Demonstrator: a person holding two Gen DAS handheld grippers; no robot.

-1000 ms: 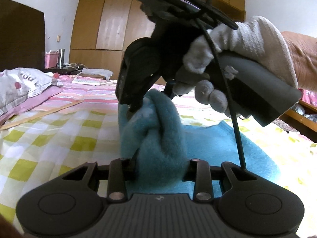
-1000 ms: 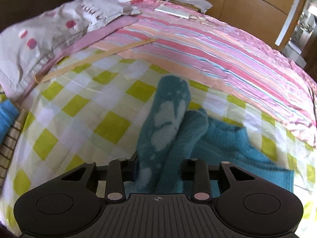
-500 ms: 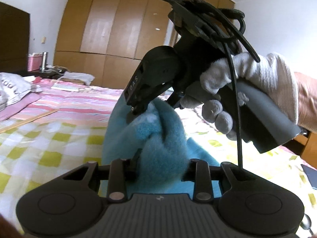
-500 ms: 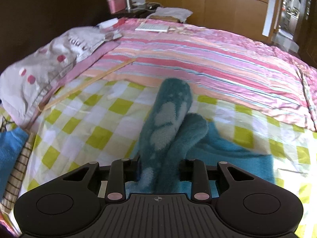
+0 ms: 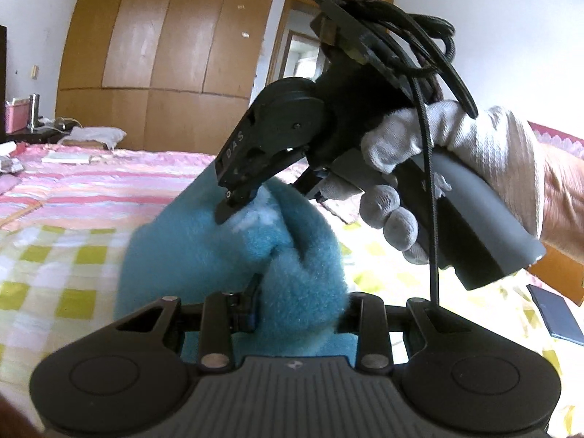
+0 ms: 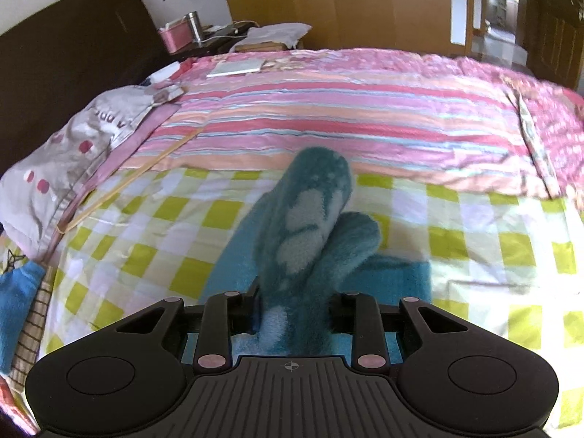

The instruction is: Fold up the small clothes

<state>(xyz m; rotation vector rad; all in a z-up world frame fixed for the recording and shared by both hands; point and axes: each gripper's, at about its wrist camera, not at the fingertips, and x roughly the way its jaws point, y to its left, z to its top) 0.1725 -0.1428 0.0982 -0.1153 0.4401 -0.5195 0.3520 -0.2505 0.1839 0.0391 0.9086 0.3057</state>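
Both grippers lifted higher | left gripper (image 5: 292, 314), right gripper (image 6: 292, 310): fingers clamp fleece garment (image 6: 314, 219)

- A home bedroom: a wide bed (image 6: 365, 116) fills the view, covered with a pink striped quilt (image 6: 328, 124) and a yellow-green and white checked sheet (image 6: 153, 226).
- A dark wooden headboard (image 6: 73, 54) stands at the bed's end, with a grey pillow with red spots (image 6: 65, 153) lying by it.
- Tall brown wooden wardrobe doors (image 5: 164, 36) line the far wall.
- A dark bedside stand (image 6: 204, 45) carries a pink box (image 6: 177, 38) and a metal cup (image 6: 193, 25).
- An open doorway (image 6: 500, 7) leads to another room.
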